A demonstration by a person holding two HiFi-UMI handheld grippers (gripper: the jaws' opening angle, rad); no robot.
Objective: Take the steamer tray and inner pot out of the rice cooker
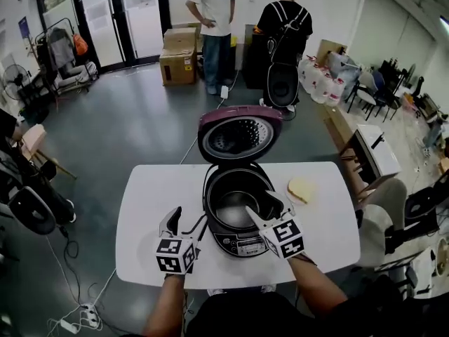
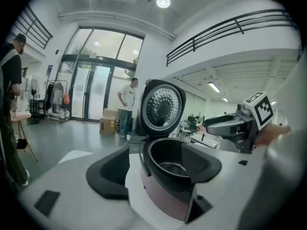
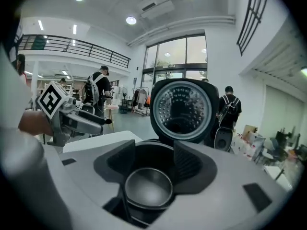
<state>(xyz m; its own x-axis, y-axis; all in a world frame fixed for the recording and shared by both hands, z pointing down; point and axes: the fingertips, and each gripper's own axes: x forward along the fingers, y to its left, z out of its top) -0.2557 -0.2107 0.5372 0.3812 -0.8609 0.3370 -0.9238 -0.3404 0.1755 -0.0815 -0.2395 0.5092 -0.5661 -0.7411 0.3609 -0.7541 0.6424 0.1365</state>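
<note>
Head view: inner pot (image 1: 235, 203) sits inside open rice cooker (image 1: 228, 242); steamer tray perhaps absent, can't tell. Left gripper (image 1: 171, 221), right gripper (image 1: 257, 216) empty, jaws opening. I'd pinch opposite rim sides, lift level.

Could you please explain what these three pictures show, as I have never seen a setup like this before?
No robot here: a person holds a two-jaw tool in each hand. The head view looks down from the person's head at the left tool and right tool; the other two views come from cameras riding on those tools. On the white table stands a rice cooker, lid up, its inner pot inside, with a pale yellowish object beside it. Both tools' jaws are opening, with nothing between them.
</note>
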